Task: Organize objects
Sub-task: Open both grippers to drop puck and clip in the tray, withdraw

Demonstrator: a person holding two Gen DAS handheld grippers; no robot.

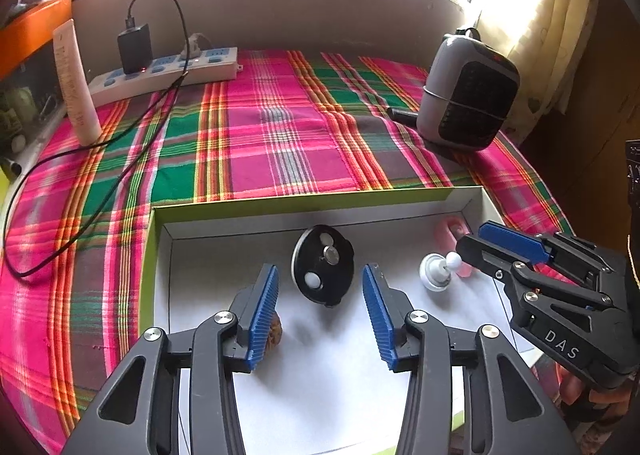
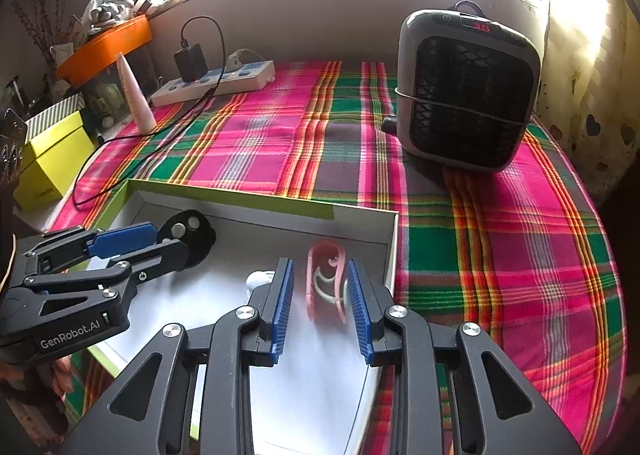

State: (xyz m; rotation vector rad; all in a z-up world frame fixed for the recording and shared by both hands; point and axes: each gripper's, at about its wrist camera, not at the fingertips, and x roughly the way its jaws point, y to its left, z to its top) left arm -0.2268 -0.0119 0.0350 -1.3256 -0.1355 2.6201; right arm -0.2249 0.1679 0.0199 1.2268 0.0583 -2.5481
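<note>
Inside the shallow white cardboard box (image 1: 160,255), a round black disc (image 1: 323,270) is framed by the spread left gripper (image 1: 320,313). A pink plastic clip (image 2: 326,279) near the box's right wall is straddled, untouched, by the parted right gripper (image 2: 320,309).

Both wrist cameras look forward and down, close above the open box (image 1: 160,239) (image 2: 394,247); each view shares its interior.

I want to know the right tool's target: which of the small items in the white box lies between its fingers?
The pink clip. The black disc and white knob sit further left.
</note>
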